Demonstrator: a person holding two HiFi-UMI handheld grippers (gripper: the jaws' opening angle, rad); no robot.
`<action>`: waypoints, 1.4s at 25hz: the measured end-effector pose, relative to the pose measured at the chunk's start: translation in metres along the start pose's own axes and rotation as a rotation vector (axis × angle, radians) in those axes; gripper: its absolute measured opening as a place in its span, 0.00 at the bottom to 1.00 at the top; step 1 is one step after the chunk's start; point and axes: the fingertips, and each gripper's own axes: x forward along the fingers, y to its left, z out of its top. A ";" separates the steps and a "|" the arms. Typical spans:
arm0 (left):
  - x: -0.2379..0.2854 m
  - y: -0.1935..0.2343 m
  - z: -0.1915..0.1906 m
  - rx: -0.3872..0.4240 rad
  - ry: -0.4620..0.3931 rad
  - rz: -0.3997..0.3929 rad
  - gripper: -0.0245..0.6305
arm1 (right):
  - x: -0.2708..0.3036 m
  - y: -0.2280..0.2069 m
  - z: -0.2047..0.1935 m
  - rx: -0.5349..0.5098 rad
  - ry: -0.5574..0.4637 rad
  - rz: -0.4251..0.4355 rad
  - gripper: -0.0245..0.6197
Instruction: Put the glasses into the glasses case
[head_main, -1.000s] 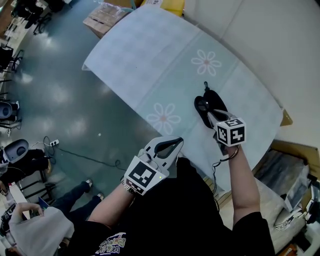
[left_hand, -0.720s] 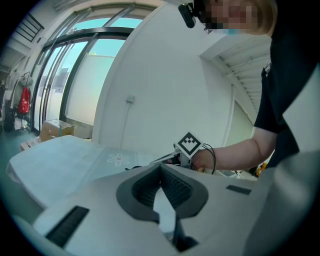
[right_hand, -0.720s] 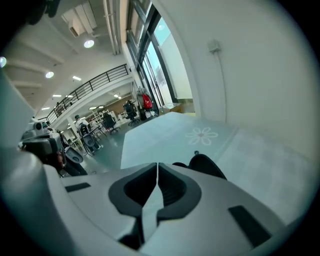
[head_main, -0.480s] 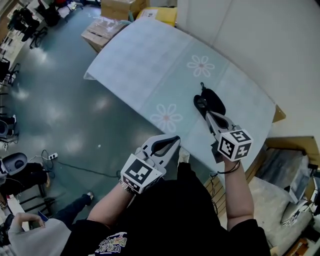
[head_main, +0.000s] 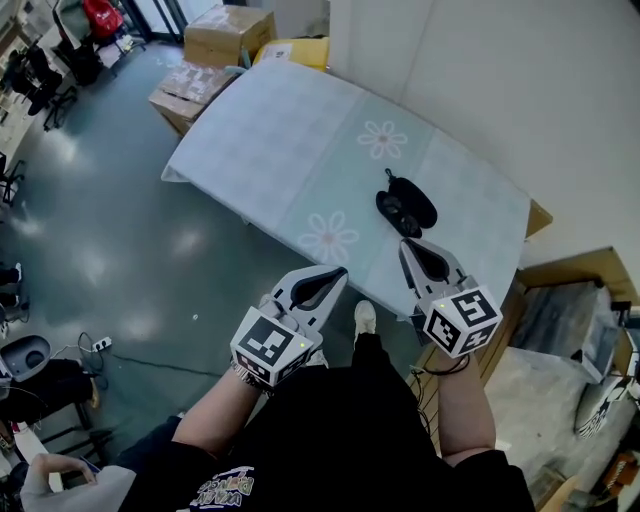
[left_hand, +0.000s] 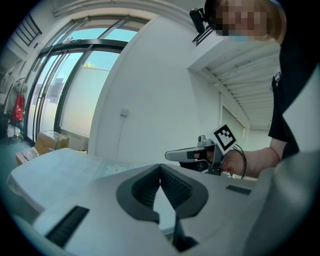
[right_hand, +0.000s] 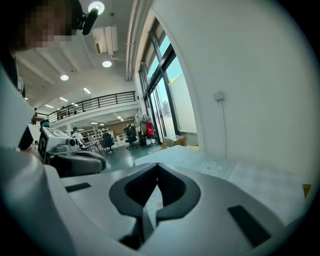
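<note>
left gripper (head_main: 341, 271) and right gripper (head_main: 405, 246) both clenched on nothing, held close to the body, short of the table (head_main: 270, 130) near edge. glasses (head_main: 389, 209) and glasses case (head_main: 418, 202) lie touching, dark on the cloth just past the right gripper, near that edge; can't tell if the glasses are seated inside. if not: open the right jaws, come in low, take the frame at the bridge, left steadies the case. bare table beyond and to the left; wall close on the right, boxes (head_main: 215, 30) past the far corner.
</note>
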 end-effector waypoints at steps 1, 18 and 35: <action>-0.003 -0.001 0.000 0.003 -0.002 -0.003 0.08 | -0.004 0.007 0.001 -0.009 -0.010 -0.004 0.07; -0.040 -0.034 -0.009 0.026 0.005 -0.055 0.08 | -0.060 0.078 -0.018 -0.019 -0.057 -0.028 0.07; -0.017 -0.093 -0.001 0.052 -0.025 0.001 0.08 | -0.117 0.065 -0.016 -0.040 -0.073 0.060 0.07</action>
